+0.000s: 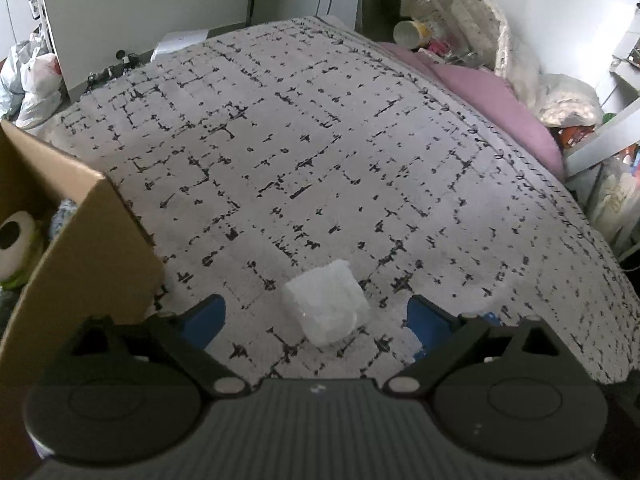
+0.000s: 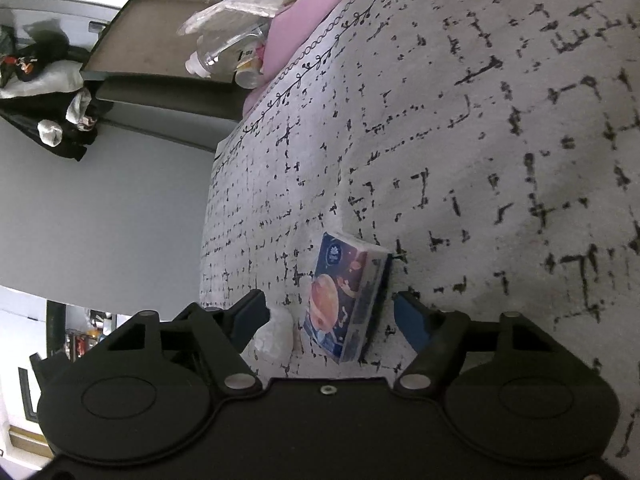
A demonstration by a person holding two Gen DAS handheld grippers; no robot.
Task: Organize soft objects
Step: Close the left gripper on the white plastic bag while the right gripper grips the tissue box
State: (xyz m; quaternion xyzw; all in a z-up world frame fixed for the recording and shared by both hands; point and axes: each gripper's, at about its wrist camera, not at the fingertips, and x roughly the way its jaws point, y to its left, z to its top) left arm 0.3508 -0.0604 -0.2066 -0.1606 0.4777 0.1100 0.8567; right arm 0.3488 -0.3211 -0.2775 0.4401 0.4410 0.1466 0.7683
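On the bed's grey blanket with its black broken-line pattern, a cardboard box stands at the left edge. Right of the box lies a white, crumpled soft lump, loosely cube-shaped, between the spread fingers of the left claw; neither pad touches it. The right claw, rolled sideways, brackets a blue printed tissue pack lying on the blanket, jaws part-open, not gripping.

Open blanket ahead; cardboard box (left side) blocks passage.
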